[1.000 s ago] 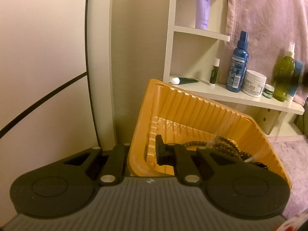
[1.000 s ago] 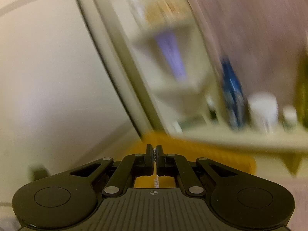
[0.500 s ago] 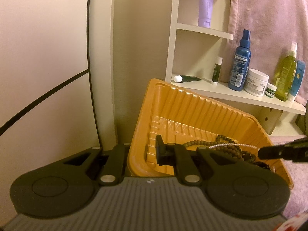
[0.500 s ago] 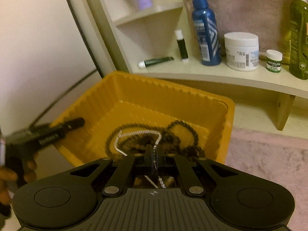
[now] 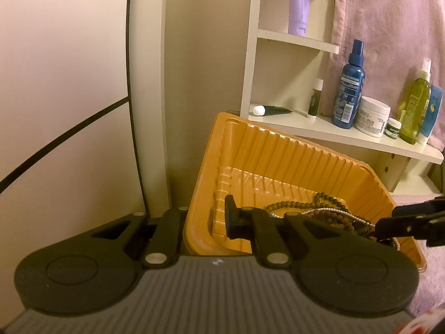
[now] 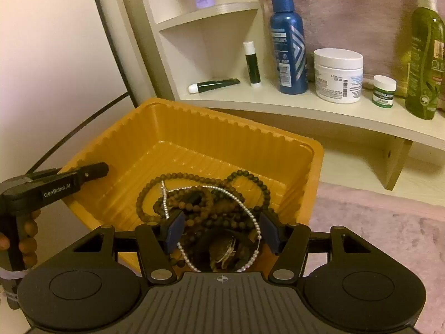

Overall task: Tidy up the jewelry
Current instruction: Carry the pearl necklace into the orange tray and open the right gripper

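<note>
Shelves of bottles [image 6: 287, 41] back an orange tray [image 6: 194, 128] clamped at its rim by the left gripper [image 5: 207, 222]. Only the right wrist view shows the right gripper [image 6: 222, 232], jaws just sprung wide, over the silver chain [image 6: 236, 197] lying on dark beads [image 6: 194, 203] in the tray

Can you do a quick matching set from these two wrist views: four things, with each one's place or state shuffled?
Things:
1. left gripper
2. right gripper
3. silver bead chain
4. green tube

States:
A. lying flat on the shelf
B. jaws spread, nothing pinched, just opened
C. draped over the dark bead strands in the tray
D. clamped on the yellow tray's wall

Pairs: 1-D, 2-B, 3-C, 4-A
</note>
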`<state>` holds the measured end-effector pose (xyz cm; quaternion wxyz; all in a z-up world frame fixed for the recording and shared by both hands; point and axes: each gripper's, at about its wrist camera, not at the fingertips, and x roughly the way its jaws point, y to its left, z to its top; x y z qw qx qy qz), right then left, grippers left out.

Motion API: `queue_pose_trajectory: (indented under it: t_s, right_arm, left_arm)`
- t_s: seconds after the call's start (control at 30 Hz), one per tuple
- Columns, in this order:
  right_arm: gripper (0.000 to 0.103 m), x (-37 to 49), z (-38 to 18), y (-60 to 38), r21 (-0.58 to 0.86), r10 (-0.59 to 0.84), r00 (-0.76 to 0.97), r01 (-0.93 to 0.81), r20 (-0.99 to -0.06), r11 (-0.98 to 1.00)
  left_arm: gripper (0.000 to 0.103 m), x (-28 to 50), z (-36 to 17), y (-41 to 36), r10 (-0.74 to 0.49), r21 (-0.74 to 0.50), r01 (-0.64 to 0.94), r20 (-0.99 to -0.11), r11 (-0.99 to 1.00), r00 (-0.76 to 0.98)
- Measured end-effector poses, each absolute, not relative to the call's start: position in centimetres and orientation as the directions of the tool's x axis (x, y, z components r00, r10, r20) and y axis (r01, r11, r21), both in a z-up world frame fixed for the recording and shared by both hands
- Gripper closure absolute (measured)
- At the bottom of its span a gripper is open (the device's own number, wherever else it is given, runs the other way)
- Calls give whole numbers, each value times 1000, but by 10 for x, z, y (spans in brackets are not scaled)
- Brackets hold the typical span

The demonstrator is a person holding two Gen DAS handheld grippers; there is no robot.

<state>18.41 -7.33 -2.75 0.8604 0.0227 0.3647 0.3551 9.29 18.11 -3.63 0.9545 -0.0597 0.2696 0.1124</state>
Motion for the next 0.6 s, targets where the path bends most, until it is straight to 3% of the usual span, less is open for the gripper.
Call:
queue_pose_trajectory:
  t_s: [0.43,0.6]
  right_arm:
    - [38,175,-20,-99,338,618,526,-535,-584,774]
    - [33,166,-22,-127,375,602,551,-475,-578,796]
  left_arm:
    - [88,97,-56,194,170,-112,-280,-567,953,806]
    - [68,97,-69,201,139,-143,-279,-606,950,783]
